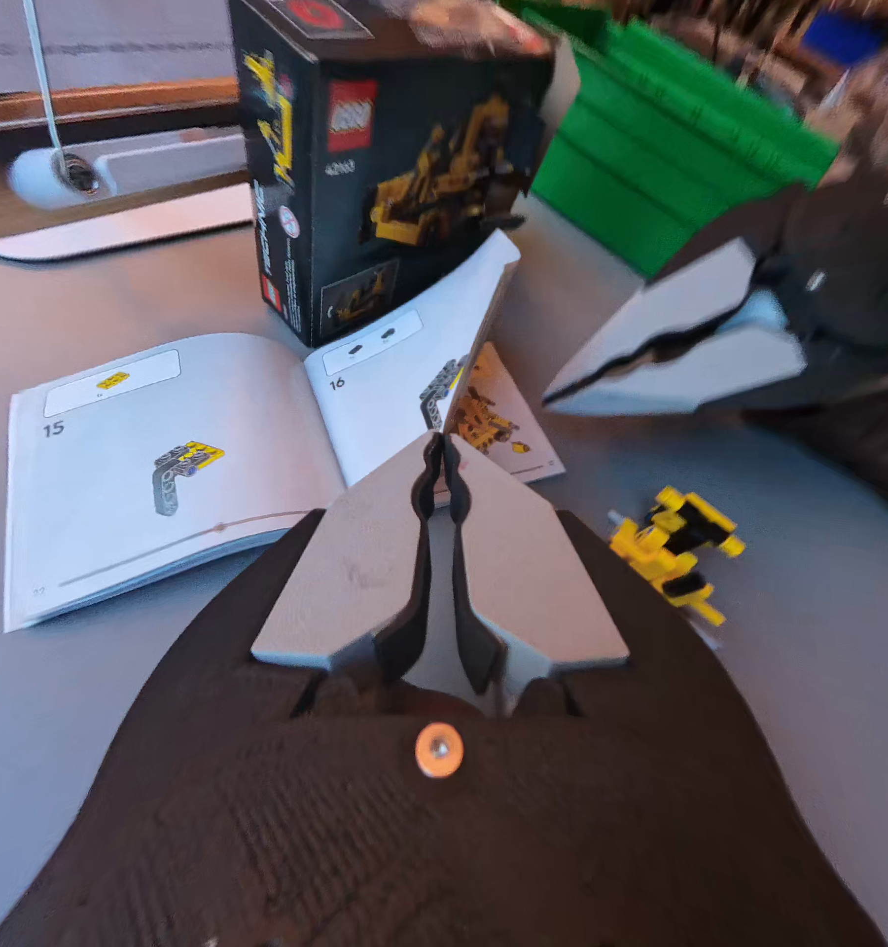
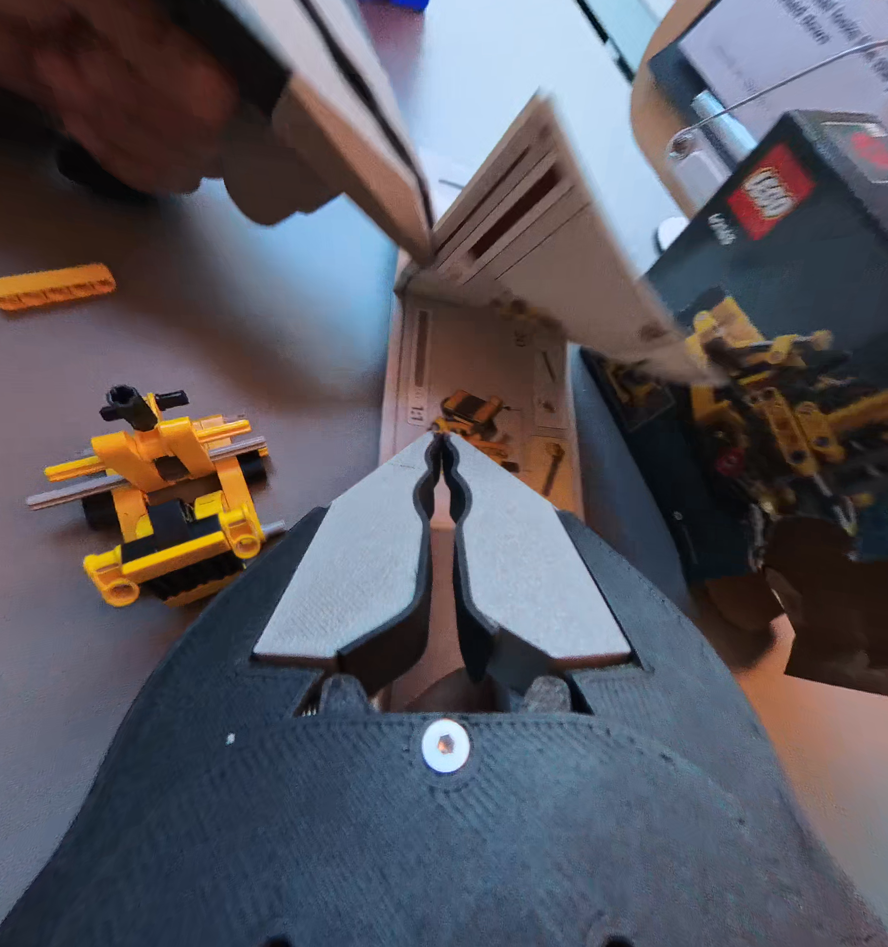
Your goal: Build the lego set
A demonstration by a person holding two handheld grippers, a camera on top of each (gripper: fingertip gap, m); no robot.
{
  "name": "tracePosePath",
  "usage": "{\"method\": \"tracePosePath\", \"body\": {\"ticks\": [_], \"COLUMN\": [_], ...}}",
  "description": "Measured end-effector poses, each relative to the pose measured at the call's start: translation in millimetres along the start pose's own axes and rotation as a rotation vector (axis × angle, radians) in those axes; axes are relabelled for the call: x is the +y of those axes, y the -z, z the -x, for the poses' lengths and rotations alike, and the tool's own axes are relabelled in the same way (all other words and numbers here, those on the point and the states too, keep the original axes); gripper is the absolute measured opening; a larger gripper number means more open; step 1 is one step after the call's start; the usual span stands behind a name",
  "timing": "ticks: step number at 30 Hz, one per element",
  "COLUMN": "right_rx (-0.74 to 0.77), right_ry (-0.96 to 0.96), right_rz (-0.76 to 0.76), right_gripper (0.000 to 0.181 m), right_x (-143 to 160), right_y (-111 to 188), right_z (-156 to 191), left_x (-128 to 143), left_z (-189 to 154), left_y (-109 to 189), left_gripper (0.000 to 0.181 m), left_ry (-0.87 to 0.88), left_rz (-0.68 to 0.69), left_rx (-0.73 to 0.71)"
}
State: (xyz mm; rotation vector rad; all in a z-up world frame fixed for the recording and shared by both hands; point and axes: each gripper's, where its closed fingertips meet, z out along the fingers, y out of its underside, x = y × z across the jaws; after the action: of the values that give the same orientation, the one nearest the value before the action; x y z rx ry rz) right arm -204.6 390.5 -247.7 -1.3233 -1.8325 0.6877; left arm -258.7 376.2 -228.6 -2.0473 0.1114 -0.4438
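Both claws look pinched together, the left gripper (image 1: 437, 440) apparently nipping lifted pages of the instruction booklet (image 1: 175, 461), right gripper (image 2: 439, 443) holding nothing, so paper could tear or slip while the half-built yellow model (image 2: 165, 502) waits mid-left.

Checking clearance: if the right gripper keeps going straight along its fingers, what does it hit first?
Most likely the open instruction booklet: the right gripper, jaws shut, points at its flat page, with raised pages just beyond. Depth is unclear. The partly built model sits off to the side.
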Motion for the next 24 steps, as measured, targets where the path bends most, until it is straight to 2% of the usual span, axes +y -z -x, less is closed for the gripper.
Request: {"method": "tracePosePath", "body": {"ticks": [3,5,10,12,14,16,19,21,24], "right_rx": [0.012,0.024,-0.018,-0.023,-0.038,-0.047,-0.044,-0.038,-0.016], "right_ry": [0.083,0.105,0.072,0.084,0.085,0.084,0.087,0.063,0.023], "right_rz": [0.094,0.144,0.149,0.159,0.168,0.174,0.166,0.145,0.052], "right_gripper": [0.0,0.0,0.0,0.0,0.0,0.0,0.0,0.0,0.0], "right_x": [15.4,26.1,31.5,34.6,37.6,40.3,41.8,39.2,22.9], "right_y": [-10.8,-13.2,-7.8,-4.4,-0.8,2.3,6.4,9.9,12.3], "right_z": [5.9,4.2,2.6,1.1,0.7,-0.7,-5.1,-9.9,-16.4], "left_x": [-8.5,-7.7,8.6,15.8,16.8,16.5,4.8,-1.4,-9.2], "left_z": [6.1,21.3,48.3,55.4,60.2,65.8,66.6,57.7,25.7], "left_y": [4.8,10.2,30.1,40.1,53.8,69.3,89.9,90.6,73.7], "left_gripper": [0.0,0.0,0.0,0.014,0.016,0.027,0.023,0.023,0.023], "left_ry": [0.136,0.168,0.255,0.271,0.275,0.268,0.163,0.058,-0.149], "left_rz": [-0.073,-0.092,-0.087,-0.08,-0.113,-0.143,-0.201,-0.169,-0.092], "left_rx": [-0.005,-0.085,-0.24,-0.293,-0.336,-0.387,-0.459,-0.455,-0.33]}}
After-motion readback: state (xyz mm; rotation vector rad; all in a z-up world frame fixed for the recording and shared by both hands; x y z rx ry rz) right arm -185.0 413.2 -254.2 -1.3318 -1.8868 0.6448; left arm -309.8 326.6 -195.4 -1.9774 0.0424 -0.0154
